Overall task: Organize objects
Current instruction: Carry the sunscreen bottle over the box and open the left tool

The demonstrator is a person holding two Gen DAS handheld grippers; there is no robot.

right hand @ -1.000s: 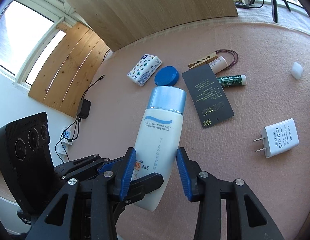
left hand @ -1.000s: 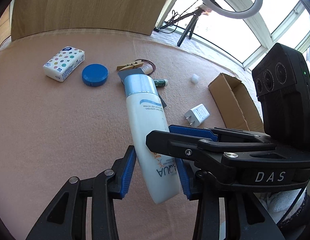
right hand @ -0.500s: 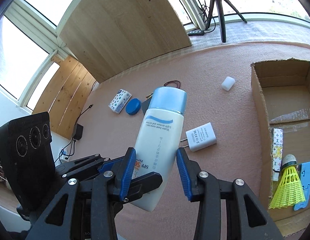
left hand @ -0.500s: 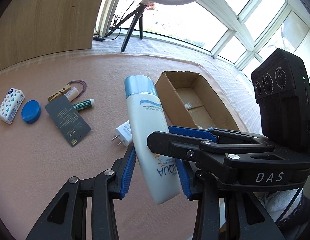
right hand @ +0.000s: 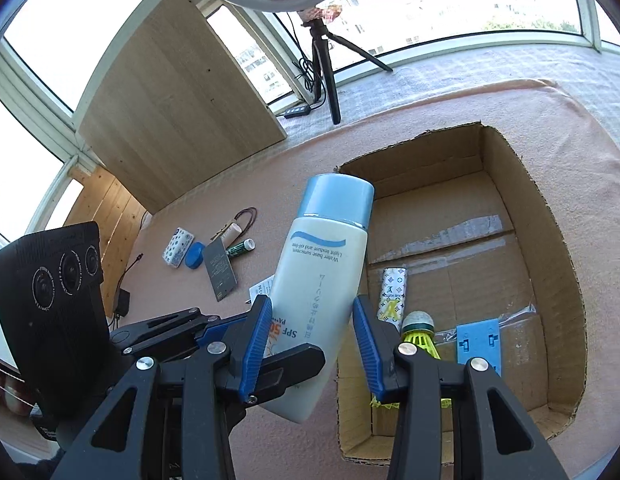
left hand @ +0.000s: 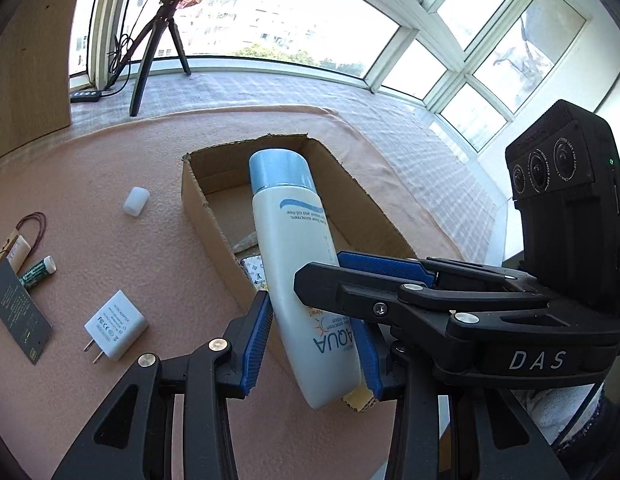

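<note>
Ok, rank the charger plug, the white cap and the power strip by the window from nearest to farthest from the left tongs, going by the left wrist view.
1. Charger plug, just left of the left tongs.
2. White cap, farther up the mat.
3. Power strip, far back.

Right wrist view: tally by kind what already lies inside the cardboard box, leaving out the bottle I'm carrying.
Patterned white pack: 1
Yellow shuttlecock: 1
Blue plastic piece: 1
Total: 3
The sunscreen bottle is left out of the count.
</note>
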